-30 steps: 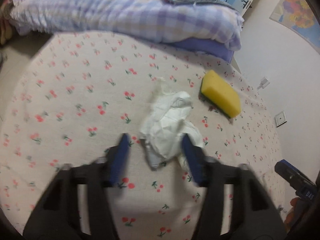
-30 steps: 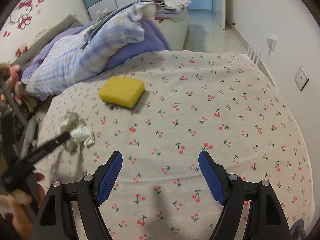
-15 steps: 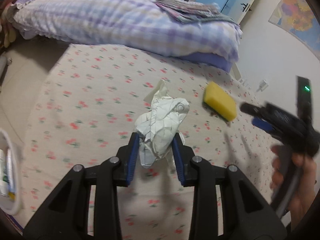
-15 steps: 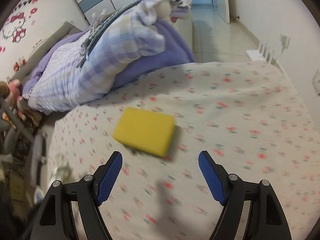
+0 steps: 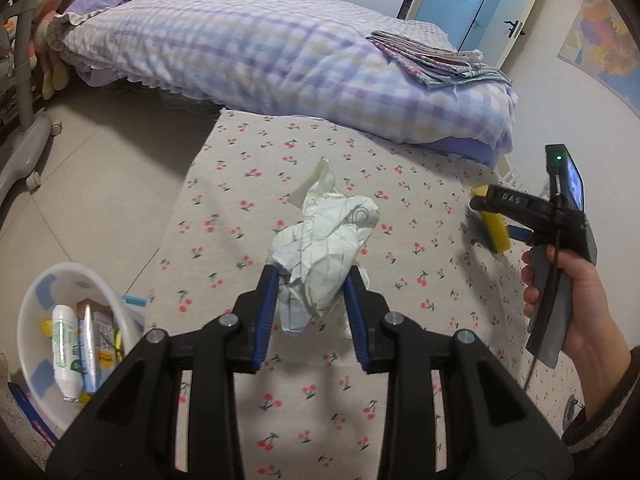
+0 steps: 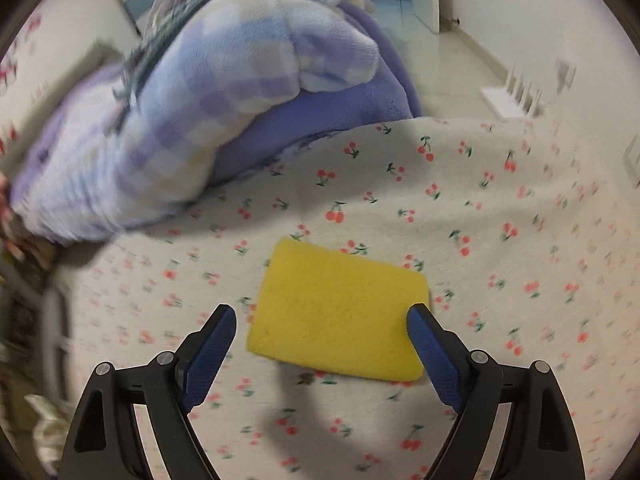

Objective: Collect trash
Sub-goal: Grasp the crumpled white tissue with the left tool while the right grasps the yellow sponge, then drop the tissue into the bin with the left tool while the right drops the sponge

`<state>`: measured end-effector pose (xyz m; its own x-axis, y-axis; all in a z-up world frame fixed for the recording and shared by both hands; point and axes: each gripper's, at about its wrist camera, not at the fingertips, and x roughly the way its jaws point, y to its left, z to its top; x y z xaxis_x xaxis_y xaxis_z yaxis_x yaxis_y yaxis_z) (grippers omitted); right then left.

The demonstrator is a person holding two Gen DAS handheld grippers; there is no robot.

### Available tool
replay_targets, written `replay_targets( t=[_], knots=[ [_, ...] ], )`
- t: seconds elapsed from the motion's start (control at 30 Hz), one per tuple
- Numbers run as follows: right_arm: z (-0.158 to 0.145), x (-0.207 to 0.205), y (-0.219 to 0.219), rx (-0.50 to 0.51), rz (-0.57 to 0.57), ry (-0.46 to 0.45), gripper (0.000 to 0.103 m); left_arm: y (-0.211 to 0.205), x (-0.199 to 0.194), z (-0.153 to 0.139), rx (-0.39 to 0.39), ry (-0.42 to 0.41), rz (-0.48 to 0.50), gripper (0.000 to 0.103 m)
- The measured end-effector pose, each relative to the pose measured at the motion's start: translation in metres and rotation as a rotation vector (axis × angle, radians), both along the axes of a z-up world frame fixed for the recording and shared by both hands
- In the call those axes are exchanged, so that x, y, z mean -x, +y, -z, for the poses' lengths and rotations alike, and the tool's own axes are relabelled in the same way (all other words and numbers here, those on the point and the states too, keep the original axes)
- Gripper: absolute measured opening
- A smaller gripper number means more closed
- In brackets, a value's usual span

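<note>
My left gripper [image 5: 312,304] is shut on a crumpled white paper wad [image 5: 324,248] and holds it above the cherry-print bed sheet [image 5: 248,184]. A yellow sponge [image 6: 340,312] lies flat on the sheet. My right gripper [image 6: 322,336] is open, with its blue fingers on either side of the sponge's near end, just above it. In the left wrist view the right gripper [image 5: 492,210] shows at the right, over the sponge [image 5: 496,228], held by a hand.
A white bin [image 5: 28,312] with a tube and other trash stands on the floor at lower left. A purple checked quilt [image 5: 260,52] with a folded cloth [image 5: 432,56] lies at the bed's far end. A wall [image 5: 560,128] is to the right.
My left gripper has closed on the paper wad and lifted it off the sheet. My right gripper has moved forward to the sponge, which now sits between its open fingers.
</note>
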<state>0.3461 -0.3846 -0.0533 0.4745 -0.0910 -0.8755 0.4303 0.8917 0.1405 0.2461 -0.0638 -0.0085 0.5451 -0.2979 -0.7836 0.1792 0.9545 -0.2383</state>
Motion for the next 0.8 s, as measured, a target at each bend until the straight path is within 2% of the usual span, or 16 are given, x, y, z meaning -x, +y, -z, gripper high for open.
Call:
replay_targets(
  t=[0.07,0.1,0.17,0.3,0.4,0.63,0.8],
  knots=[
    [0.002,0.001,0.003,0.060,-0.003,0.029,0.084,0.006,0.004,-0.003,-0.002,-0.004,-0.003,0.035],
    [0.002,0.004,0.000,0.058,0.000,0.028,0.075,0.008,0.005,-0.004,-0.002,-0.006,-0.003,0.035],
    [0.001,0.011,-0.005,0.032,0.004,0.013,0.069,0.014,0.009,-0.006,-0.008,-0.013,-0.004,0.035],
    [-0.012,0.038,-0.016,0.010,-0.027,-0.010,0.047,0.025,0.016,-0.011,-0.019,-0.021,-0.007,0.035],
    [-0.024,0.059,-0.020,0.000,-0.044,-0.019,0.036,0.033,0.022,-0.014,-0.042,-0.030,-0.003,0.035],
    [-0.056,0.109,-0.025,-0.015,-0.058,-0.072,0.032,0.059,0.039,-0.022,-0.036,-0.030,-0.023,0.035],
    [-0.067,0.139,-0.014,-0.044,-0.075,-0.089,0.032,0.072,0.050,-0.028,-0.025,-0.035,-0.036,0.035]
  ],
)
